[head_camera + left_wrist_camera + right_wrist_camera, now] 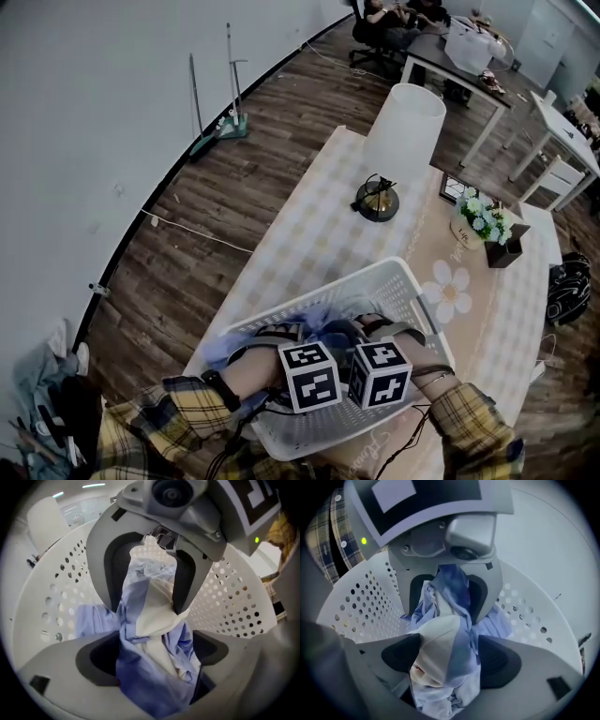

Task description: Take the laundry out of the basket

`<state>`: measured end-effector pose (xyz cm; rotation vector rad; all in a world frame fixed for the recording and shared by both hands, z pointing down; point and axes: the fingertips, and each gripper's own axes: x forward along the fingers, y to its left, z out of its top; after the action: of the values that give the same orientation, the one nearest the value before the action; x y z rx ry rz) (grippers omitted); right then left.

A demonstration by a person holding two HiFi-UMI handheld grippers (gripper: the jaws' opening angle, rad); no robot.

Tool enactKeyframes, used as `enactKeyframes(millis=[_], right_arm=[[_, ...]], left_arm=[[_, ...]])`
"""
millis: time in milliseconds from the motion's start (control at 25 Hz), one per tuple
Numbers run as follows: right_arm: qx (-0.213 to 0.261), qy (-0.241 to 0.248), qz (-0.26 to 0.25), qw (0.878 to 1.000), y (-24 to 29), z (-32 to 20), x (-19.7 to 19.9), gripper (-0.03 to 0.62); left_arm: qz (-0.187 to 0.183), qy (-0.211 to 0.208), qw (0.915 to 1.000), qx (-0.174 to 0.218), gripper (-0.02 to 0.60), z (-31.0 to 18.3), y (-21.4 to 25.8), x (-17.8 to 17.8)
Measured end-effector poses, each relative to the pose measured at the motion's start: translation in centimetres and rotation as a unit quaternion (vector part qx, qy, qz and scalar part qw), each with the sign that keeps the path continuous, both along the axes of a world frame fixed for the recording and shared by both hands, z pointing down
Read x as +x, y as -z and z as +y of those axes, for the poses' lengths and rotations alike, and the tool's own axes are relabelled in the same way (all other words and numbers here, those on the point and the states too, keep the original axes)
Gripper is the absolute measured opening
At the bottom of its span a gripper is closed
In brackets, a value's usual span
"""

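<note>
A white perforated laundry basket (pixel 398 272) stands on the near end of the table. Inside lies a bundle of pale blue and cream laundry (pixel 330 330). Both grippers reach down into the basket and face each other across it. My left gripper (pixel 154 653) has its jaws spread wide, with the laundry (pixel 150 620) bunched between them and a gap beside the left pad. My right gripper (pixel 450 653) is likewise open around the same laundry (pixel 440 634). In the head view the left gripper (pixel 277 336) and the right gripper (pixel 382 330) sit side by side over the cloth.
Behind the basket on the checked tablecloth (pixel 300 225) stands a lamp with a tall white shade (pixel 405 127) and a black base (pixel 377 200). A small pot of flowers (pixel 489 228) is at the right. Wooden floor drops away to the left; desks stand at the back.
</note>
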<state>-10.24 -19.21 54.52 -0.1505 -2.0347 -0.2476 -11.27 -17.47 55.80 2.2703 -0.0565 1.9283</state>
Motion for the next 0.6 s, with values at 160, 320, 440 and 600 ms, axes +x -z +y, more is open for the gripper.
enactKeyframes(millis=[160, 320, 440, 600], right_arm=[[-0.005, 0.009, 0.003, 1.0, -1.6, -0.1, 0.3, 0.416], [-0.017, 0.018, 0.004, 1.0, -3.1, 0.0, 0.5, 0.414], [-0.029, 0.022, 0.0, 0.999, -3.8, 0.2, 0.6, 0.413], [-0.032, 0.033, 0.008, 0.999, -4.5, 0.6, 0.6, 0.361]], left_arm=[[-0.043, -0.022, 0.9987, -0.017, 0.523, 0.2, -2.1, -1.0], [-0.045, -0.037, 0.9975, -0.038, 0.523, 0.6, -3.3, -0.9], [-0.06, -0.056, 0.9956, -0.044, 0.523, 0.9, -4.3, -1.1], [-0.076, -0.082, 0.9932, -0.033, 0.522, 1.0, -5.9, -1.4]])
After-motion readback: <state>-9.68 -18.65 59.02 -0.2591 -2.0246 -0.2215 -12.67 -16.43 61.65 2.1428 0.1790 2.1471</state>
